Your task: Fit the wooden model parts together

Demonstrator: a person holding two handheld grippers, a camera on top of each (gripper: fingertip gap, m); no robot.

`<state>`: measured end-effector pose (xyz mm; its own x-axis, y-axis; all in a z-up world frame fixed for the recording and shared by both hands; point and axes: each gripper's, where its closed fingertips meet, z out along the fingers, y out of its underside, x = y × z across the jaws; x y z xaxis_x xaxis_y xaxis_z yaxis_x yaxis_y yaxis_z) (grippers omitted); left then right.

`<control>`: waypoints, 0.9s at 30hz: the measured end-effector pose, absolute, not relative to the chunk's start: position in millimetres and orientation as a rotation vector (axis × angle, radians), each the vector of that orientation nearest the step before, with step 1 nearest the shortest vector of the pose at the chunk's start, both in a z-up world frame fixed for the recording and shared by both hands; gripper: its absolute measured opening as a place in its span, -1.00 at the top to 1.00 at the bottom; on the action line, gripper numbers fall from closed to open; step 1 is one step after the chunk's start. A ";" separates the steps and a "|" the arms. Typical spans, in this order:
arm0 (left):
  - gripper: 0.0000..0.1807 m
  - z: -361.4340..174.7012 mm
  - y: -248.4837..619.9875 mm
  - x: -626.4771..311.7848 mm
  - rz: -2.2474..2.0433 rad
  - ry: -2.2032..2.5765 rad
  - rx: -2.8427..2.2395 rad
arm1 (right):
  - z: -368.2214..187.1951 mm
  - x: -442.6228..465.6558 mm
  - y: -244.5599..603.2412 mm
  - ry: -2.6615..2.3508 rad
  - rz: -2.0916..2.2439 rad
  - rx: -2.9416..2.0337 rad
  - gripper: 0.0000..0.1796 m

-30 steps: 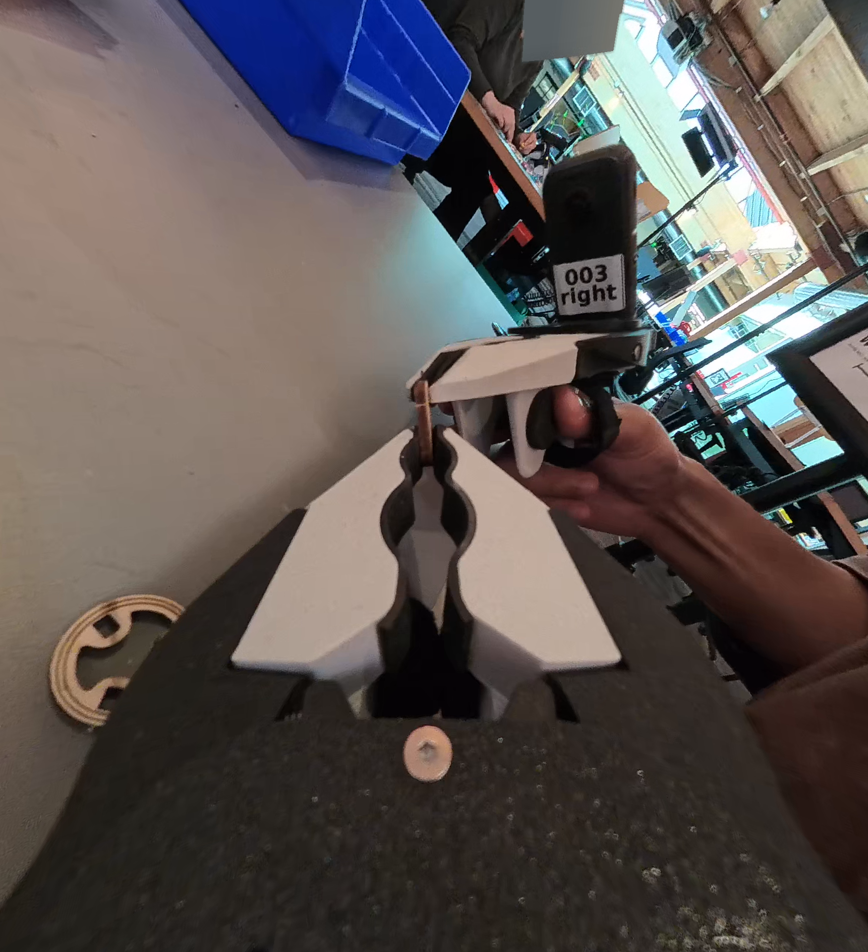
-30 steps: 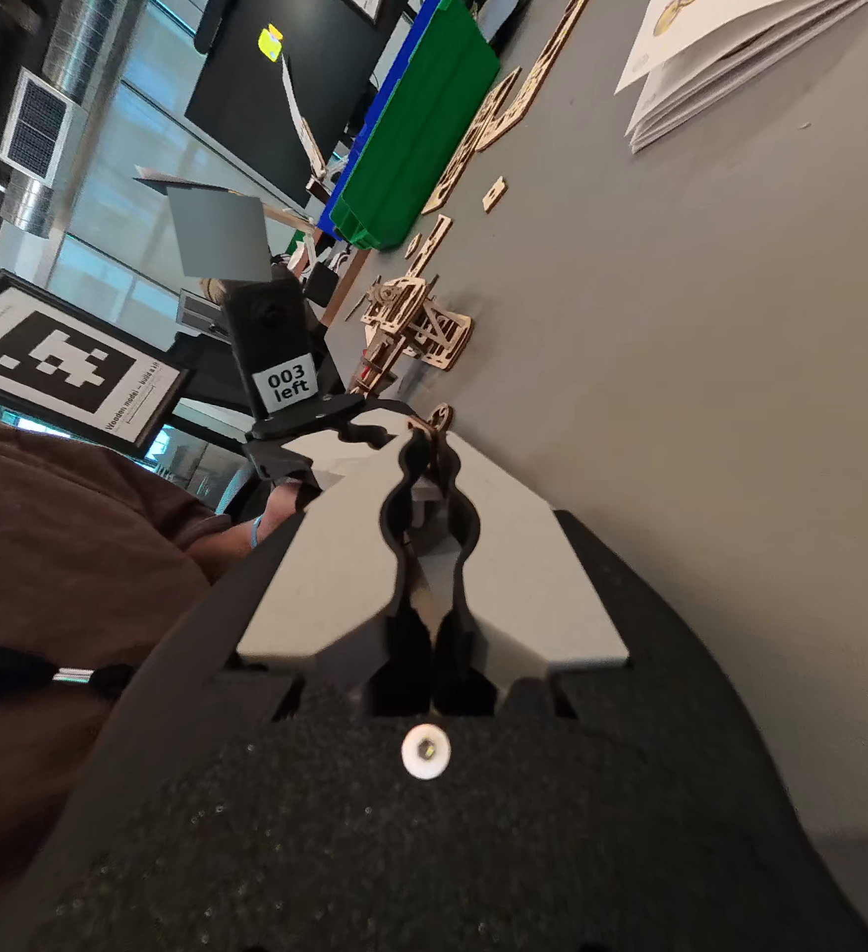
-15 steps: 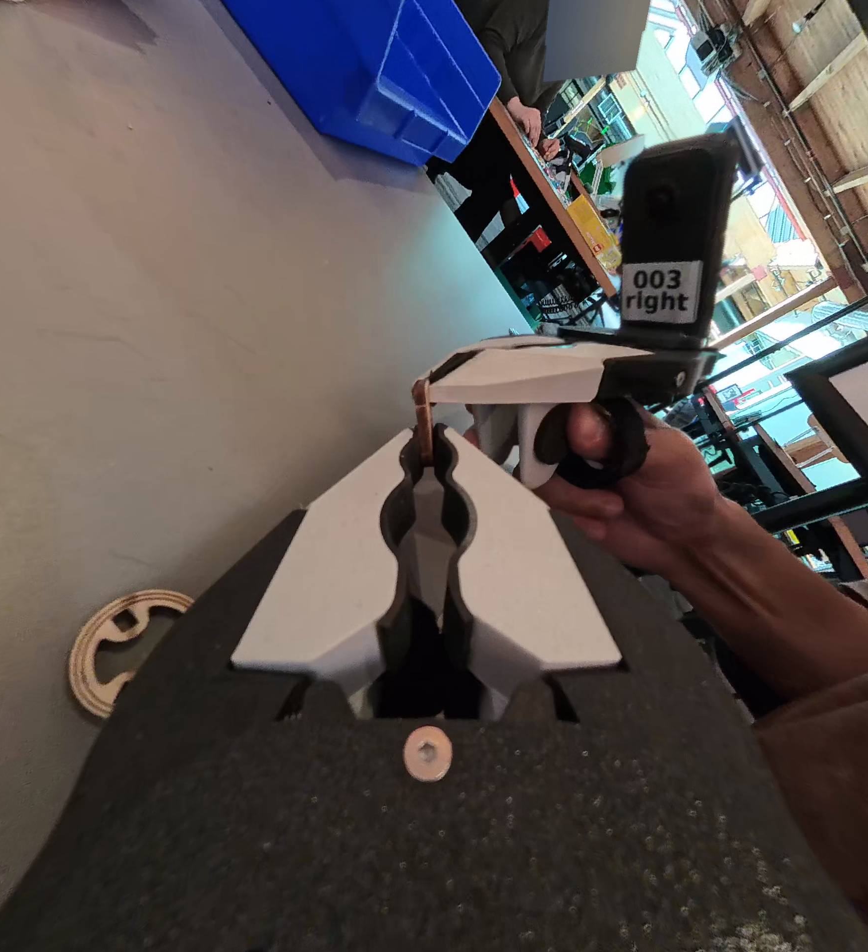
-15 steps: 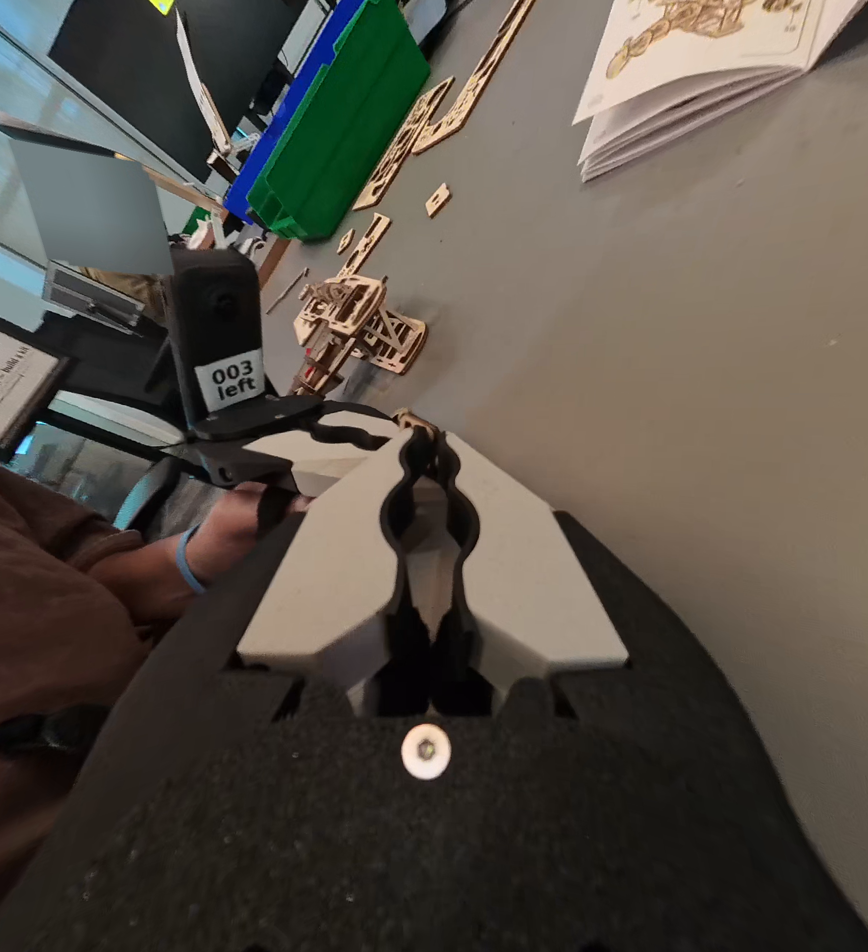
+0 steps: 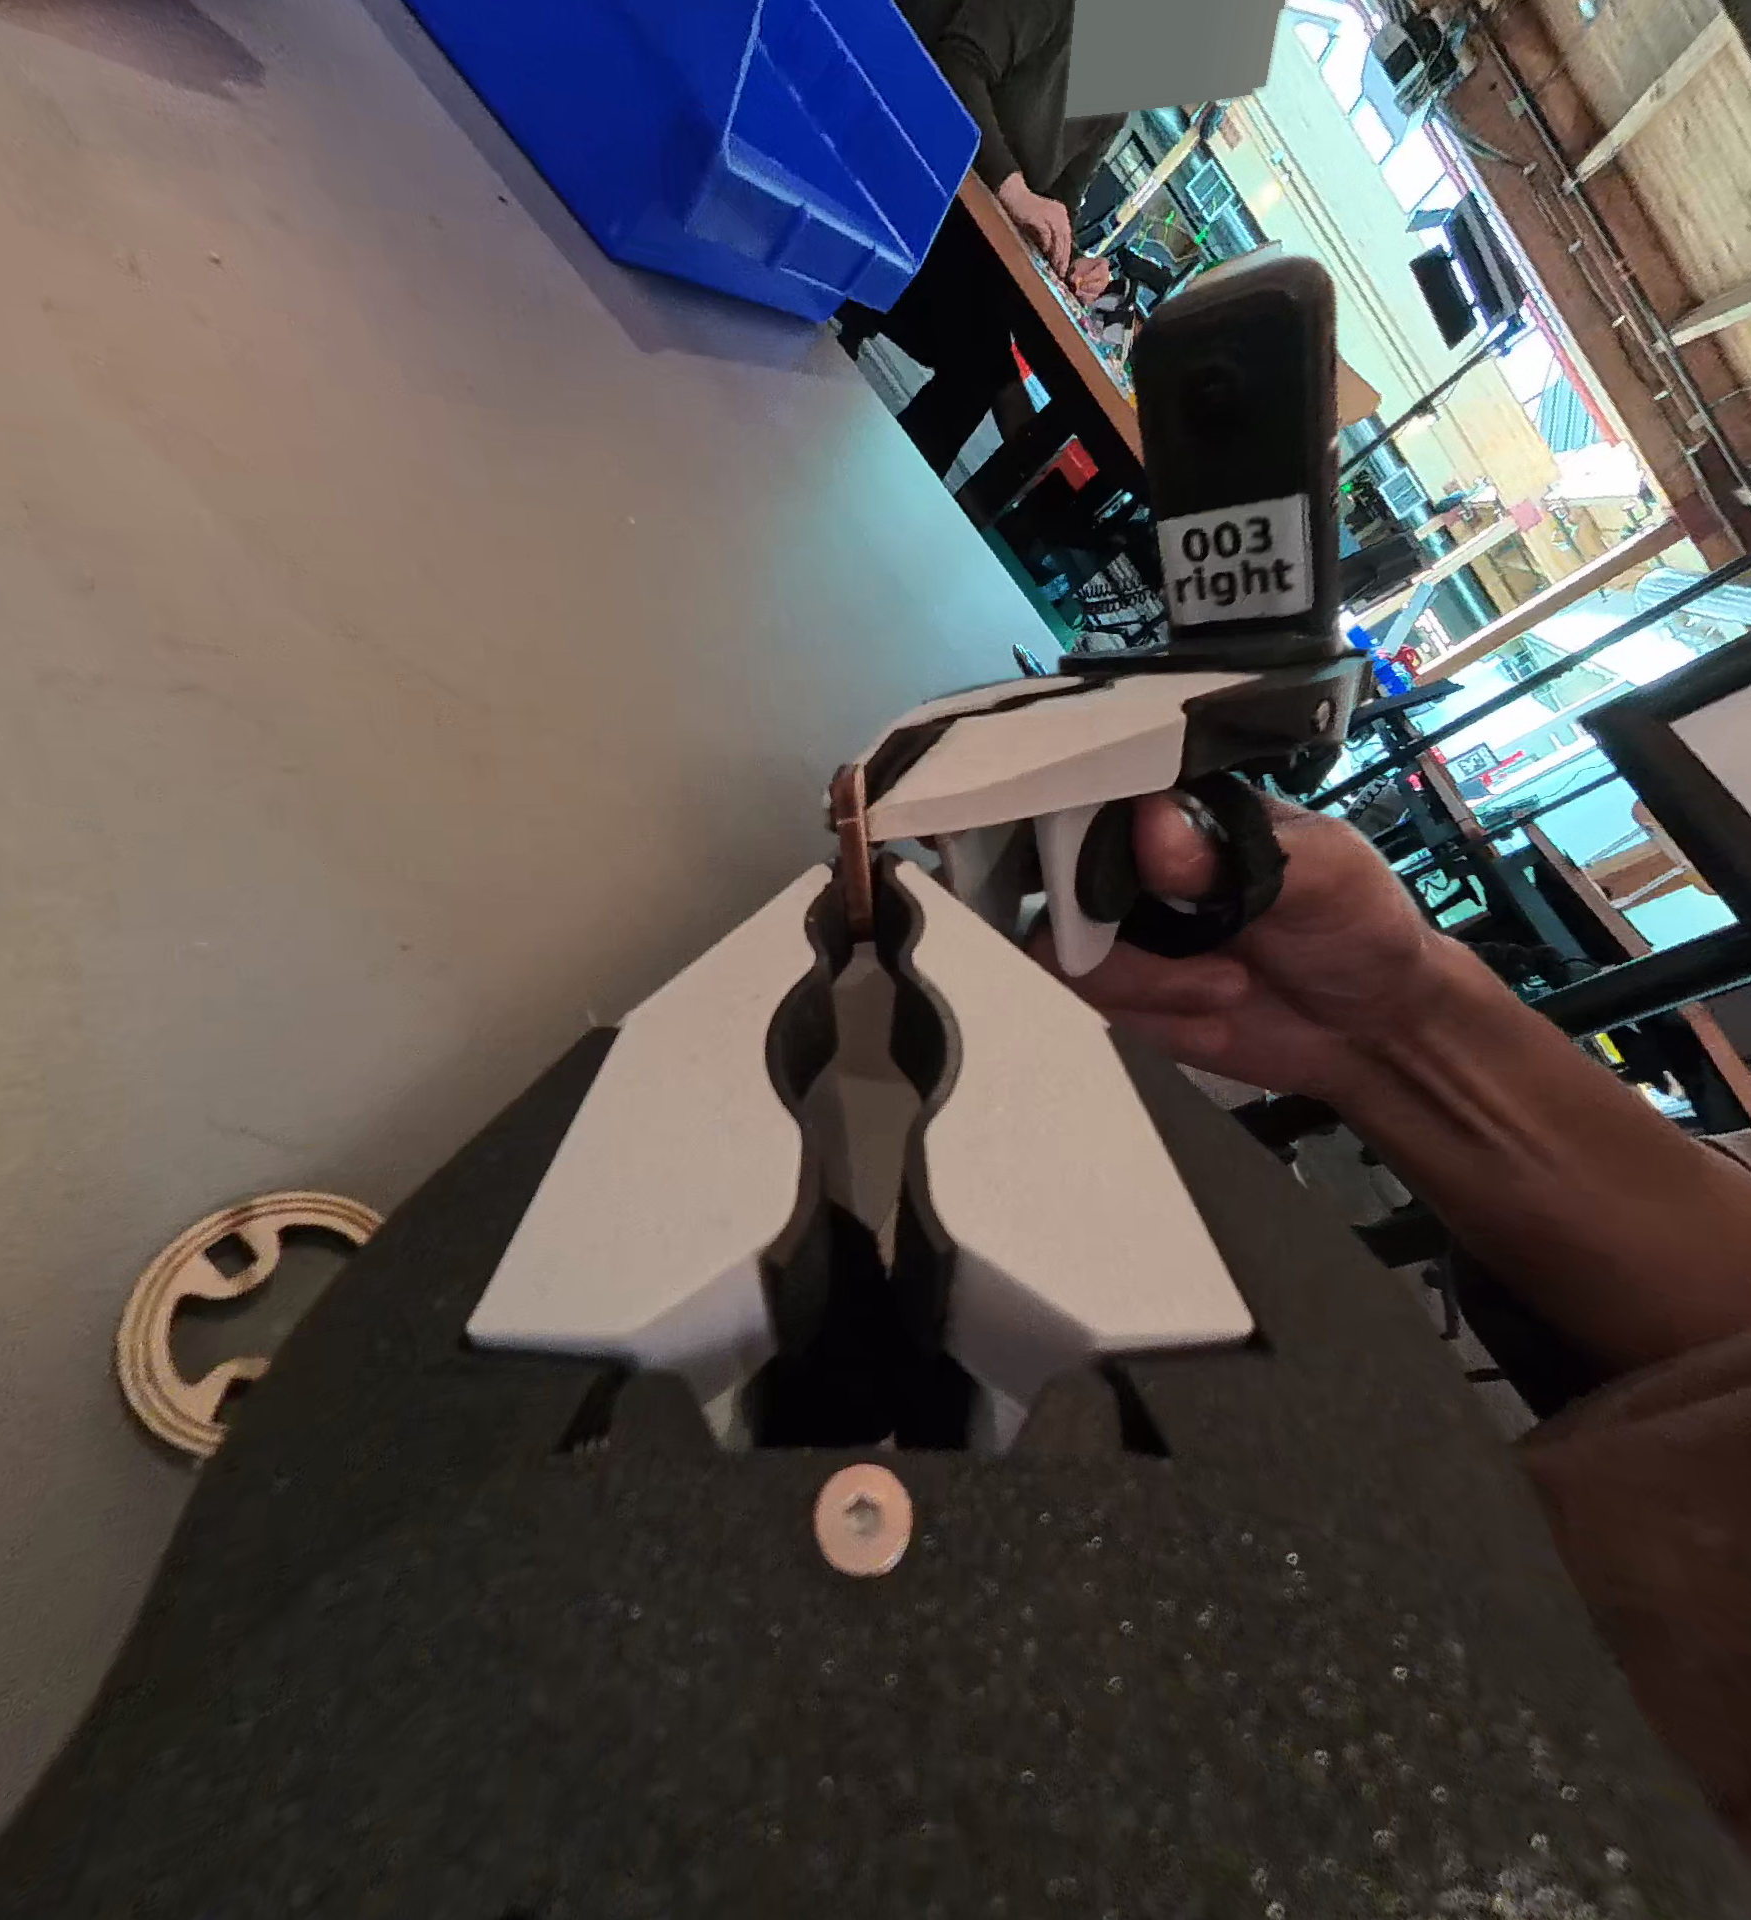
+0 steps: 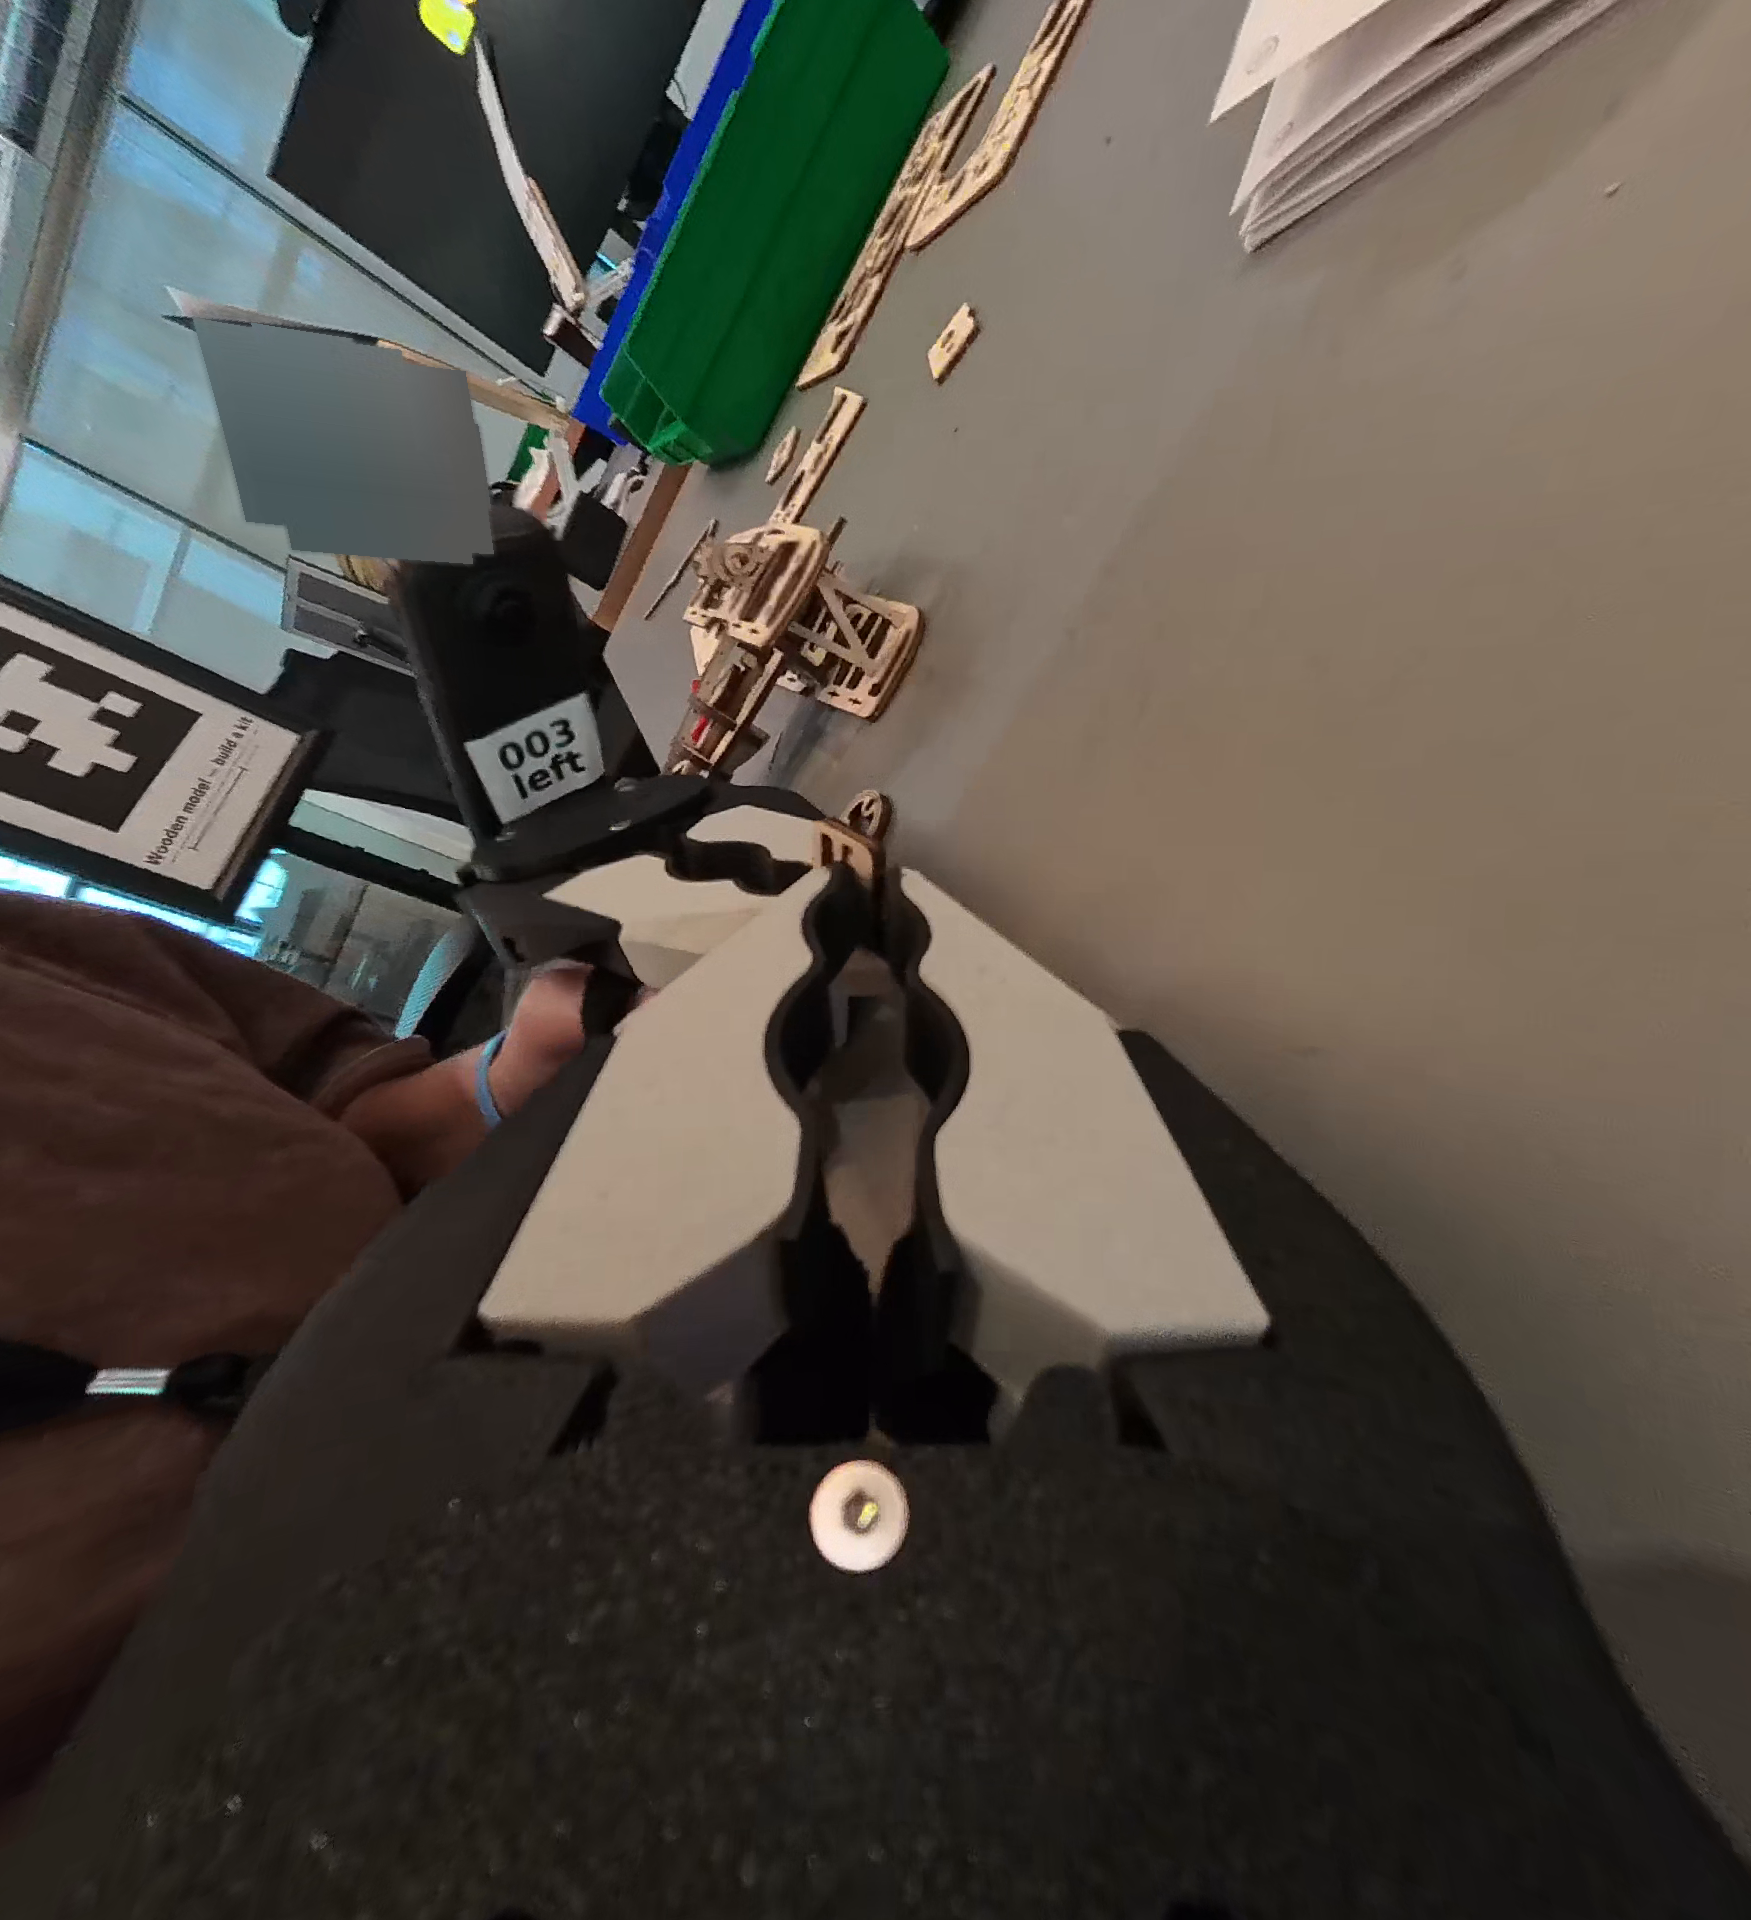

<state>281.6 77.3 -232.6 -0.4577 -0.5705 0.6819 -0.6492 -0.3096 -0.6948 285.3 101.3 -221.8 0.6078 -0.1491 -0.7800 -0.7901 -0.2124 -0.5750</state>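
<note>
**Left wrist view: two grippers meet on one small wooden part**

Both grippers, left gripper (image 5: 858, 891) and right gripper (image 6: 858, 883), have their jaws closed on one small wooden part (image 5: 853, 852), tips meeting above the grey table (image 5: 310, 623). One wooden ring (image 5: 216, 1320) lies apart; one assembled model (image 6: 798, 634), one green bin (image 6: 777, 239) and one booklet (image 6: 1370, 114) lie beyond, with bare table between.

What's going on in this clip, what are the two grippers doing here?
A person holds a gripper in each hand above a grey table. The left gripper and right gripper meet tip to tip, both shut on a small wooden part, apparently pressing pieces together. A partly built wooden model, loose cut sheets and a booklet lie on the table, with a wooden ring piece nearer the left gripper.
</note>
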 end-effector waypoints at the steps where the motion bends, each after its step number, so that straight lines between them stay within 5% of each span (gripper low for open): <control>1: 0.98 -233.2 77.5 281.8 1.905 -1.807 1.605 | -222.6 285.6 101.2 0.772 0.655 -1.749 0.96; 7: 0.97 -234.7 80.0 285.1 1.909 -1.809 1.653 | -224.9 289.6 101.3 0.736 0.251 -1.951 0.96; 14: 0.98 -230.5 76.9 281.1 1.919 -1.773 1.578 | -222.4 285.2 97.8 0.800 0.817 -1.669 0.90; 27: 0.99 -225.0 76.4 277.1 1.967 -1.779 1.526 | -215.3 279.0 102.6 0.645 0.827 -1.680 0.96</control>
